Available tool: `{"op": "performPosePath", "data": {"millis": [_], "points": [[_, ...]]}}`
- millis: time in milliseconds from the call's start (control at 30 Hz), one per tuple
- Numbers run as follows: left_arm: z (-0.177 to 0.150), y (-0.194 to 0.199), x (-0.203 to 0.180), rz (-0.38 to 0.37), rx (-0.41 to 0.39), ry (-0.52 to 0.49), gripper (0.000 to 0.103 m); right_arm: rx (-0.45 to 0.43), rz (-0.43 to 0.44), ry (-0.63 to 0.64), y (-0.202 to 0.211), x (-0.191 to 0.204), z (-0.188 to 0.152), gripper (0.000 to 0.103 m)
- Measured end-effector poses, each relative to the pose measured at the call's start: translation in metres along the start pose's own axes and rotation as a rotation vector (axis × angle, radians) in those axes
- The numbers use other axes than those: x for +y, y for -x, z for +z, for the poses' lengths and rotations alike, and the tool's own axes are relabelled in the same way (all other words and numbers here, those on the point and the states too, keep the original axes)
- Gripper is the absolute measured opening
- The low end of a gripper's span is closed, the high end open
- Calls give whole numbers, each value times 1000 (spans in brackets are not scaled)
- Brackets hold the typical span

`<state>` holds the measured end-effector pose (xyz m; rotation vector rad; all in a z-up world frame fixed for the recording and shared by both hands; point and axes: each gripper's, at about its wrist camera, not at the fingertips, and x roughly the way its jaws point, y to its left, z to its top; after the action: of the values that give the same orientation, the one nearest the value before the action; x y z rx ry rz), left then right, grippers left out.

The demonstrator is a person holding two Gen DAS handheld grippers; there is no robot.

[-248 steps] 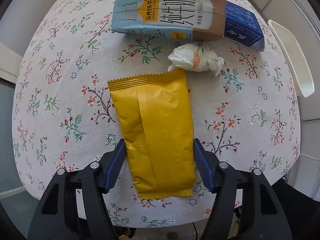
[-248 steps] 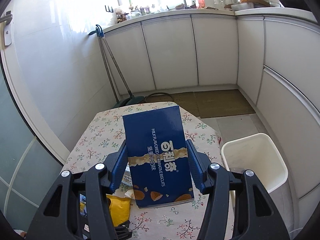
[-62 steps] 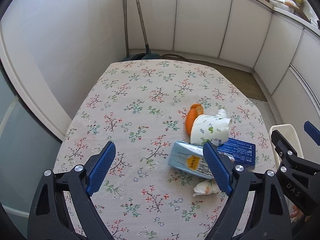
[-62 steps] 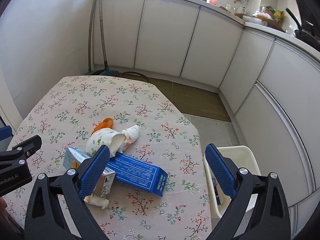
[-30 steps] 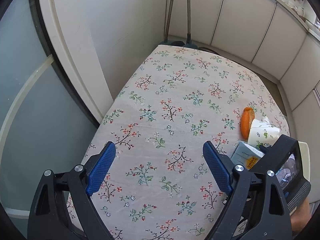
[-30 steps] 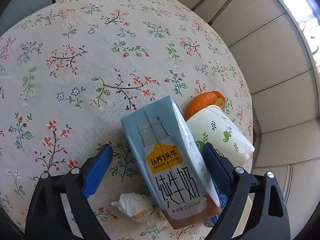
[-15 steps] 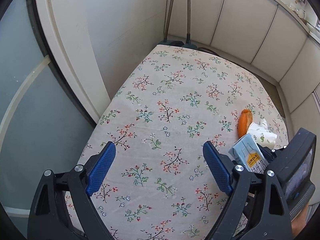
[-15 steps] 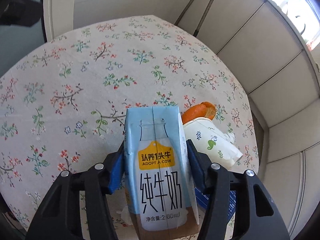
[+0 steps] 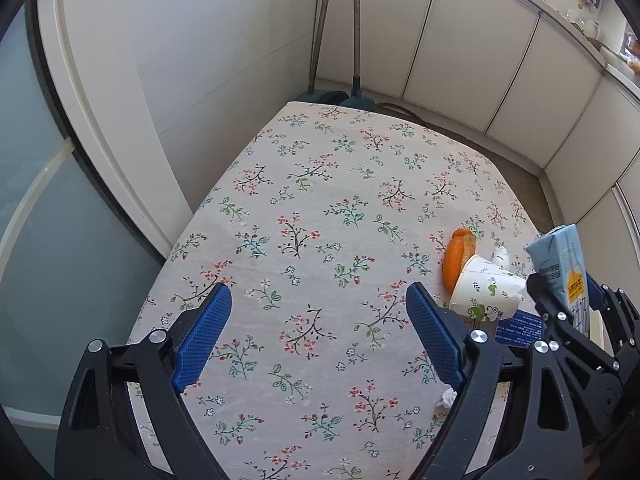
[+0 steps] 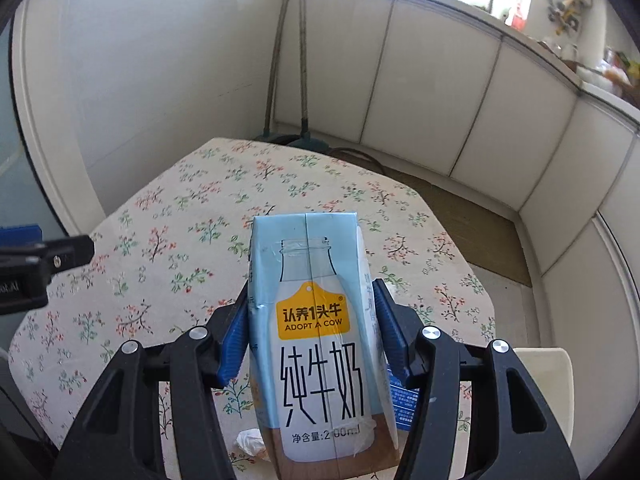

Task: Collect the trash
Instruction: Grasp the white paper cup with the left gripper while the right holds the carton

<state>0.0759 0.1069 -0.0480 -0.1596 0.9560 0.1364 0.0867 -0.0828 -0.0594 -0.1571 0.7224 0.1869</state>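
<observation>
The right hand-held gripper (image 10: 312,332) clamped one milk carton (image 10: 316,340) above the floral tabletop (image 9: 320,208) — both pads pressed on its sides. The left hand-held gripper (image 9: 318,336) hung wide open, empty. Beside the carton lay one paper cup (image 9: 486,292), one orange peel (image 9: 458,256), one blue box (image 9: 520,326) and two crumpled tissues (image 10: 250,442).

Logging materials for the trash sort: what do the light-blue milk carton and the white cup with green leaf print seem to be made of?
Light-blue milk carton: coated paperboard, slightly glossy; folded seam and crisp creased edges show. White cup with green leaf print, lying on its side: probably paper, matte; thin rim, printed wall. A plastic lining cannot be ruled out.
</observation>
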Motion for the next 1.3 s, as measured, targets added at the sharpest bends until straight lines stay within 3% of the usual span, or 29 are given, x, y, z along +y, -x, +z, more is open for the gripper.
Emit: {"op": "performPosePath", "data": {"millis": [267,533,867,1100,1300], "points": [[2,-7,-37,-40,-1,-28,85,-66,-89,-259,31,-68,-4,56],[0,-27,-84,-85,32,-104,85,-78,-149,-390,42,-113,-13,57],[-8,-55,-137,-168,108,-185,85,-77,-177,-431,55,-141,-25,57],[-8,-78,-160,-210,146,-273,96,-65,-173,-452,57,-154,-32,57],[-10,-106,-169,-246,236,-300,96,-55,-177,-446,56,-159,-32,57]]}}
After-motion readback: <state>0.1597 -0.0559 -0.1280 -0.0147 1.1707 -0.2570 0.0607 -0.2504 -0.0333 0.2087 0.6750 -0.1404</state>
